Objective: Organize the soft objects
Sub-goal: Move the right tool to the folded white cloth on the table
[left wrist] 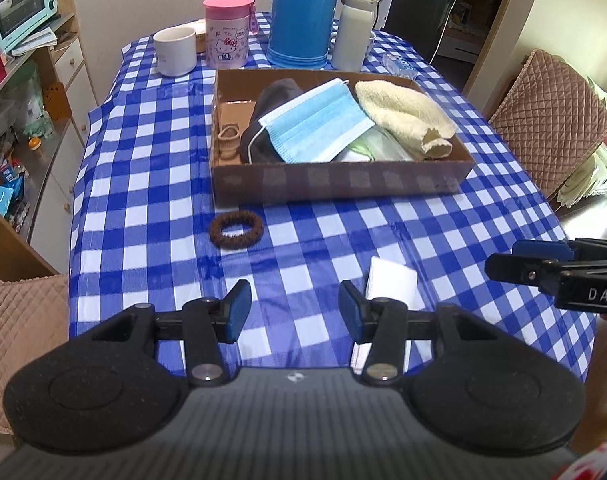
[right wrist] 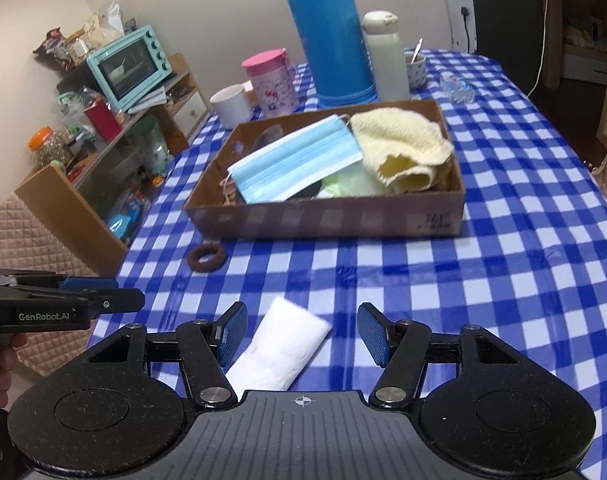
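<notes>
Risk entry: my right gripper (right wrist: 302, 334) and left gripper (left wrist: 295, 311), both spread and empty, hover over the folded white tissue pad (right wrist: 279, 354) on the blue-checked tablecloth (right wrist: 463, 300), outside the shallow brown cardboard box (right wrist: 327, 220); thin tissue may slip the pads or snag cloth.

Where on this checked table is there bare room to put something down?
Bare cloth lies between the cardboard box and the folded white tissue, right of the brown hair scrunchie, and along the table's right side. It is crowded behind the box, around the blue thermos, white mug and pink cup.
</notes>
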Demonstrator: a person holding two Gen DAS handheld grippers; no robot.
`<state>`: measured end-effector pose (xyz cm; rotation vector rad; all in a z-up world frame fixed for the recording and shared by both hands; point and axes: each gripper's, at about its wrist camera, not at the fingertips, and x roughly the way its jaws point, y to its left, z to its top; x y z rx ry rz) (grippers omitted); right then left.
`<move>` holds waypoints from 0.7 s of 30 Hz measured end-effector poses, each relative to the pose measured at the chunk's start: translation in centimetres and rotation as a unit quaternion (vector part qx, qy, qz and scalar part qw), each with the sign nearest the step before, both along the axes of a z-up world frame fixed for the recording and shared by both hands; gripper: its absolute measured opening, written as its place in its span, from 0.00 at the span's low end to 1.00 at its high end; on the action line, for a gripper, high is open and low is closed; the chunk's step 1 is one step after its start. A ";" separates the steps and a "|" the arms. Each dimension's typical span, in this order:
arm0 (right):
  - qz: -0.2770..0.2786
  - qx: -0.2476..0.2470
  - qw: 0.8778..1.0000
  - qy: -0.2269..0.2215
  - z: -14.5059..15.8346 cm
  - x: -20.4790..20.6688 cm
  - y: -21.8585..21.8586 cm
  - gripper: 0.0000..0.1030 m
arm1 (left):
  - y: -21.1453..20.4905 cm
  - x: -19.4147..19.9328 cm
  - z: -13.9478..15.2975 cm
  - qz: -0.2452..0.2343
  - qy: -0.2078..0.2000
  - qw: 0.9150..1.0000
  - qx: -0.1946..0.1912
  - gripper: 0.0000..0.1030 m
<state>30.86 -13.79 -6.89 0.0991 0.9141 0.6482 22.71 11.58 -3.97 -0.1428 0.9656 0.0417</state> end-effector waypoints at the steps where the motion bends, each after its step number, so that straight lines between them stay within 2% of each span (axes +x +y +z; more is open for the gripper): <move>1: 0.001 -0.001 1.000 0.003 -0.1 -0.1 0.1 0.59 | 0.0 -0.1 -0.1 0.001 0.001 1.000 0.000 0.44; 21: 0.029 -0.027 0.996 0.073 -4.5 -2.5 3.8 0.59 | 0.4 -1.9 -2.9 0.004 0.040 0.999 0.003 0.44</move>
